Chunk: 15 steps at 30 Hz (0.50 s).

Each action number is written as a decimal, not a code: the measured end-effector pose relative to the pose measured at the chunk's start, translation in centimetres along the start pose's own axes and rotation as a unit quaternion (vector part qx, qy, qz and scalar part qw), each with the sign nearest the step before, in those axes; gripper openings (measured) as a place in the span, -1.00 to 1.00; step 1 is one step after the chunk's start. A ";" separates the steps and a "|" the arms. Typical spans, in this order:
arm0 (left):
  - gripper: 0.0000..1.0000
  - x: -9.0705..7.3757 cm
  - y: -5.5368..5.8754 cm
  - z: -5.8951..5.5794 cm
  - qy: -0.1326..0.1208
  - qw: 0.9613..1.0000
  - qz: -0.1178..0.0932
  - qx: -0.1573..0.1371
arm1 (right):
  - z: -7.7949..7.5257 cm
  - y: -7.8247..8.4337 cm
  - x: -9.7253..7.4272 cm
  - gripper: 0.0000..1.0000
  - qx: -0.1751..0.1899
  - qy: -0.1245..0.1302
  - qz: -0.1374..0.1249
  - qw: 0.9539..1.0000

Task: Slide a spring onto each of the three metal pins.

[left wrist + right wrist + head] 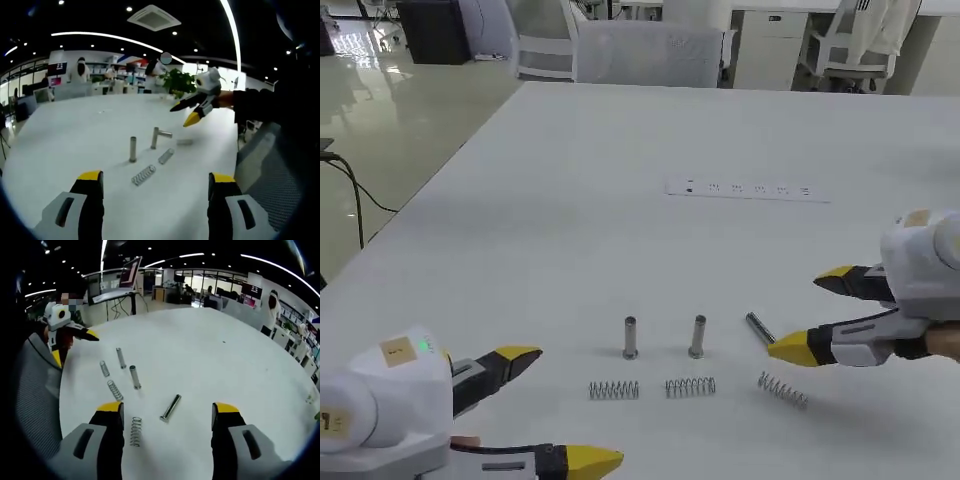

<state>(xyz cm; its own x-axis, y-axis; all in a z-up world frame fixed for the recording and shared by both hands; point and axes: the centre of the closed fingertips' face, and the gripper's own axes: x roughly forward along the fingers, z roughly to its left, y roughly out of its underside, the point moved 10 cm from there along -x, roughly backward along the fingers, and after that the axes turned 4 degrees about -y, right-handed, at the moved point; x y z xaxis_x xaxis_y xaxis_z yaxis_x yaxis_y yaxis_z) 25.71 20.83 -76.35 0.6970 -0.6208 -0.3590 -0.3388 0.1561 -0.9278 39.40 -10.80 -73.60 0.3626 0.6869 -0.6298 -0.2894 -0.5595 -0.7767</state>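
Two metal pins [630, 338] [698, 337] stand upright on the white table [570, 200]. A third pin [760, 328] lies flat to their right. In a row in front of them lie three loose springs [613, 390] [690, 387] [783, 390]. My right gripper [808, 315] hovers open just right of the lying pin. That pin [170, 407] lies between its open jaws in the right gripper view, with a spring [135, 431] beside the left jaw. At the near left my left gripper [560, 408] is open and holds nothing. The upright pins [133, 149] [155, 137] stand ahead of it.
A white power strip [748, 190] is set into the table beyond the pins. Mesh office chairs [650, 50] stand at the far edge. The table's left edge [430, 190] runs diagonally, with glossy floor beyond it. Desks and people fill the room in the gripper views.
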 end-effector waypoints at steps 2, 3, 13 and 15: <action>0.66 0.0 0.0 0.0 0.000 1.000 -0.001 0.000 | -0.2 -0.1 0.5 0.31 0.003 0.002 0.008 1.000; 0.66 0.0 0.0 0.0 0.000 1.000 -0.001 0.000 | -0.3 -0.1 0.7 0.28 0.003 0.003 0.014 1.000; 0.66 0.1 0.0 0.0 -0.001 1.000 -0.002 -0.002 | -0.6 -0.4 3.1 -0.02 0.020 0.011 0.052 0.998; 0.65 0.1 0.0 0.1 -0.002 1.000 -0.002 -0.002 | -0.6 -0.3 3.5 -0.06 0.028 0.014 0.063 0.998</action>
<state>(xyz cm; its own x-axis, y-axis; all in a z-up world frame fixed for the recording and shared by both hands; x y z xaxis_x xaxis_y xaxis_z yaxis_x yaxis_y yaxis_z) 25.82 20.83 -76.43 0.7008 -0.6184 -0.3556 -0.3387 0.1504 -0.9288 41.28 -8.50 -75.58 0.3453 0.5984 -0.7229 -0.3827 -0.6136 -0.6907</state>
